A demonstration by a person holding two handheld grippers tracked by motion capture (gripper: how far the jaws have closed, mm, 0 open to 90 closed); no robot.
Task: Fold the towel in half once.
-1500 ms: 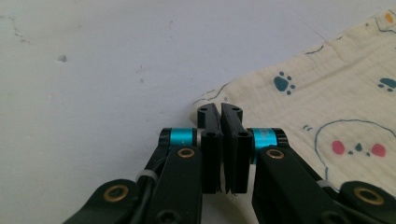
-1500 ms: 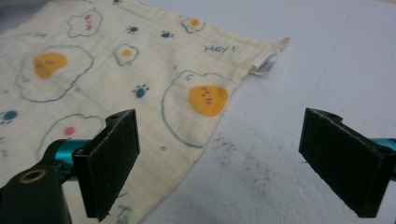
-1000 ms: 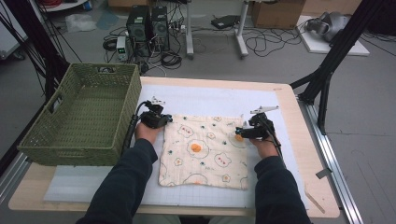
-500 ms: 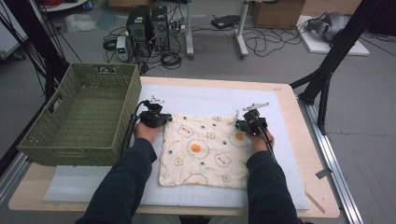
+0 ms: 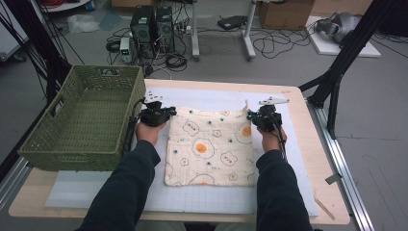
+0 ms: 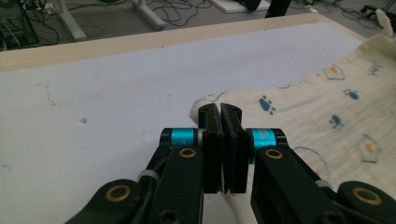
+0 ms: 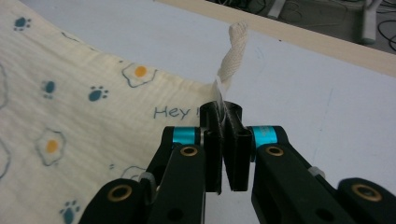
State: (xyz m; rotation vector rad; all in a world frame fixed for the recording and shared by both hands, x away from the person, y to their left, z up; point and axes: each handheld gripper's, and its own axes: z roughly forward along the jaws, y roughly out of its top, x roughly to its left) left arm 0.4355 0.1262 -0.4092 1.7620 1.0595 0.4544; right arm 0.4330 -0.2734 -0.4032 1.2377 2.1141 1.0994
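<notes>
Cream egg-print muslin cloth [image 5: 210, 147] lies flat on the table [image 5: 308, 192]. Left tool [image 6: 221, 112] appears clamped on its far-left corner; right tool [image 7: 223, 112] is clamped on the far-right corner by the loop.

One patterned cloth [image 5: 210, 147], one green woven basket [image 5: 82, 120], two hand-held grippers, left hand-held gripper [image 5: 169, 112], right hand-held gripper [image 5: 250, 115]

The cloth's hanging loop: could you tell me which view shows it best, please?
The right gripper view: the loop stands twisted just above the shut right gripper. The high view shows it as a tiny tab; the left gripper view catches it at the far corner.
</notes>
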